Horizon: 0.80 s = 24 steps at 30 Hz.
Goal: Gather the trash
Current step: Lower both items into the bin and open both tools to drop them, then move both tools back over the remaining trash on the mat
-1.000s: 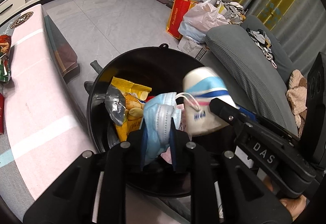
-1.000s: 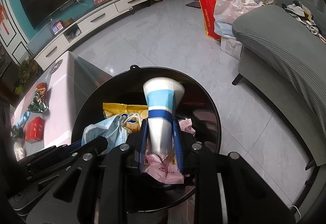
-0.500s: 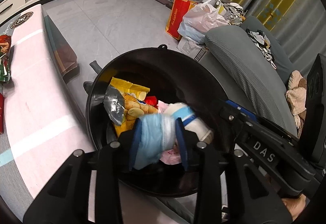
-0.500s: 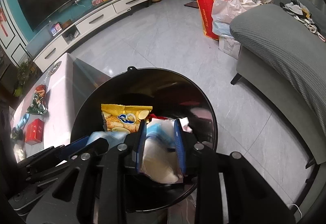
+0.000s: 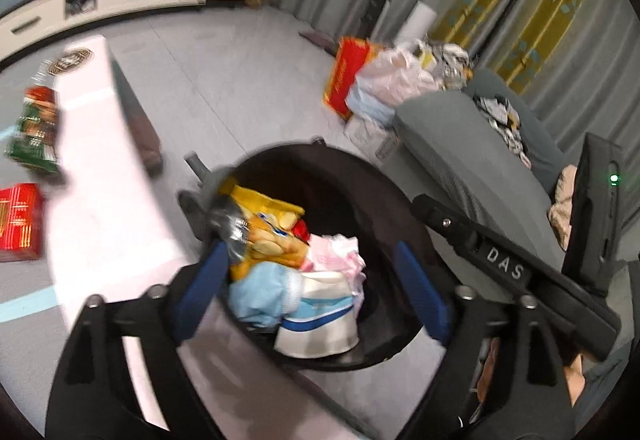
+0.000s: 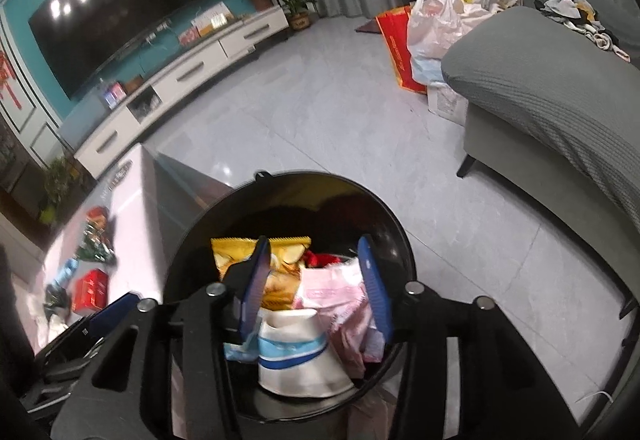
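Over the black trash bin (image 5: 400,200), both the left gripper (image 5: 316,292) and right gripper (image 6: 316,284) are opening, gripping nothing. Inside the bin lie one paper cup (image 6: 300,360), one blue face mask (image 5: 260,292), one yellow chip bag (image 5: 264,224) and one pink wrapper (image 6: 340,296).

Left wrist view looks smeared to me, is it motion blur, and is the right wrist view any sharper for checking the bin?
Left wrist view: yes, motion-smeared, worst on the snack bag and table; the paper cup in the bin is still readable. Right wrist view: sharper overall, with ceiling-light glare on the TV and fisheye bending at the edges; the cup shows clearly.
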{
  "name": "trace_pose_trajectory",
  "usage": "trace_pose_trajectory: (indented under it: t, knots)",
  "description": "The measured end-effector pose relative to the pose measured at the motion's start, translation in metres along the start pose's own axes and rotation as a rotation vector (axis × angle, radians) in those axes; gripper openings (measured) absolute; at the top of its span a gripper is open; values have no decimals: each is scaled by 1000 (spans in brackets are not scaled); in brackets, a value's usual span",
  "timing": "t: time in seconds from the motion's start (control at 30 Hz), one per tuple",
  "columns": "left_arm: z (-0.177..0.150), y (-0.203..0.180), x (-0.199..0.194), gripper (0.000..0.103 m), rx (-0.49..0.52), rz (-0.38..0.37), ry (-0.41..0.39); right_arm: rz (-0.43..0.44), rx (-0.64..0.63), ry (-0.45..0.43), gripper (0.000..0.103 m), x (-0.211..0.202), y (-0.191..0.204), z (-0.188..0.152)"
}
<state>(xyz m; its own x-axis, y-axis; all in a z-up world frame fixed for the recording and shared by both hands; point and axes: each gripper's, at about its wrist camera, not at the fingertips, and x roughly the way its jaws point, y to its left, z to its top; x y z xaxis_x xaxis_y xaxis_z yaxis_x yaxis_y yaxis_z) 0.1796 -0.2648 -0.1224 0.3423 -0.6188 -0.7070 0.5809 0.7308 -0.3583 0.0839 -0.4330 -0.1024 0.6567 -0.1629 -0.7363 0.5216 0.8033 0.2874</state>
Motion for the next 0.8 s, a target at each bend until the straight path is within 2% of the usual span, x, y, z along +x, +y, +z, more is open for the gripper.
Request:
trace_pose_trajectory:
  t: [0.13, 0.23, 0.47, 0.6, 0.67, 0.8]
  knots:
    - [-7, 18, -41, 96, -27, 51, -81, 56, -6, -51, 65, -10, 12, 1]
    - [-12, 34, -69, 99, -48, 111, -132, 115, -50, -74, 70, -16, 34, -4]
    - [-37, 102, -140, 99, -142, 297, -233, 275, -234, -42, 80, -17, 104, -24]
    - [-60, 158, -176, 99, -214, 433, -243, 331, -368, 15, 82, -10, 157, -47]
    - [-70, 183, -187, 99, -247, 479, -234, 345, -416, 50, 84, -4, 180, -59]
    - [-81, 220, -195, 99, -255, 517, -204, 374, -460, 116, 89, 12, 227, -76]
